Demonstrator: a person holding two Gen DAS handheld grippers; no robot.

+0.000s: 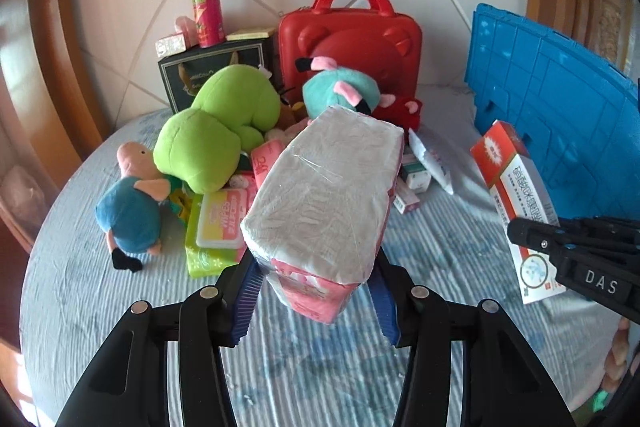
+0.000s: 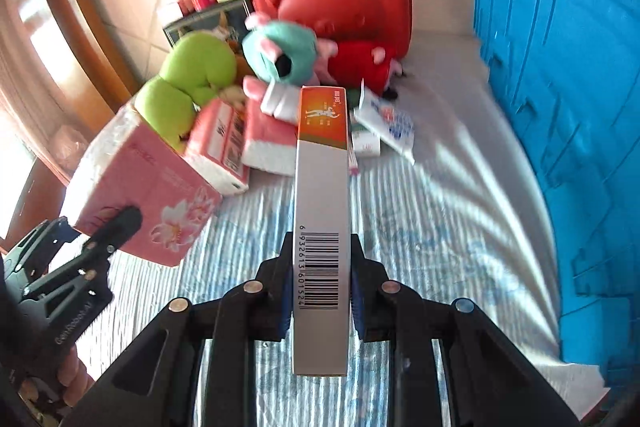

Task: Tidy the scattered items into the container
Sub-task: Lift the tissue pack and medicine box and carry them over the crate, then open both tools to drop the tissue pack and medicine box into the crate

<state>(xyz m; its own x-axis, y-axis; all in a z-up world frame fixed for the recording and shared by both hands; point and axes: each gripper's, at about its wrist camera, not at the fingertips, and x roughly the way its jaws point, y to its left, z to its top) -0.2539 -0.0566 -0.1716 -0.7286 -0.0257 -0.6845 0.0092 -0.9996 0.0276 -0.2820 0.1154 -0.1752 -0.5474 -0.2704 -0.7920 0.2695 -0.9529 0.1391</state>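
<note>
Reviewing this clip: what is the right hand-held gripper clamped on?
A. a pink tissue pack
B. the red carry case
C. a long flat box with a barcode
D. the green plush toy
C: in the right wrist view, the right hand-held gripper has both pads pressed on the long flat box, barcode edge facing up.

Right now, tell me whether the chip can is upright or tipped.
Upright. The chip can stands on end atop the dark box, lid up, against the headboard.

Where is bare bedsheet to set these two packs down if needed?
The striped sheet lies bare between the toy pile and the blue crate, and nearest the camera. Around the green plush and red case it is crowded.
</note>
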